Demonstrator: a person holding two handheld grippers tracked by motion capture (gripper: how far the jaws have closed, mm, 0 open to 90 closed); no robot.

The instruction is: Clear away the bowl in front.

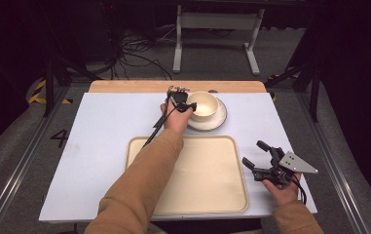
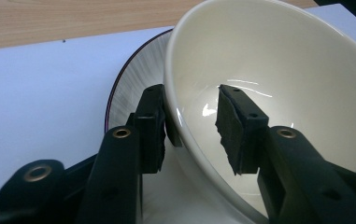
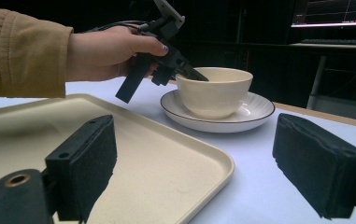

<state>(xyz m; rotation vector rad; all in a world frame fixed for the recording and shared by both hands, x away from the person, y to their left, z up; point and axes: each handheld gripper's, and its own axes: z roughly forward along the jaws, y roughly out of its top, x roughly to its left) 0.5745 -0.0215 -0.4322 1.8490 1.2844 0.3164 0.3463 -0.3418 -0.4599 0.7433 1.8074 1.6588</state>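
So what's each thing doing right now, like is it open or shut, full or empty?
Bowl: upright, empty, sitting on the plate.
Plate: flat on the table, under the bowl.
Tray: flat, empty.
Left gripper: jaws either side of the bowl's rim, inner pad not touching yet.
Right gripper: open, holding nothing, beside the tray.

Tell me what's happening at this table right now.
A person holds a gripper in each hand. The left gripper straddles the rim of a cream bowl that sits on a plate: one jaw inside, one outside, a gap showing at the inner pad. The right gripper waits open beside an empty tray.
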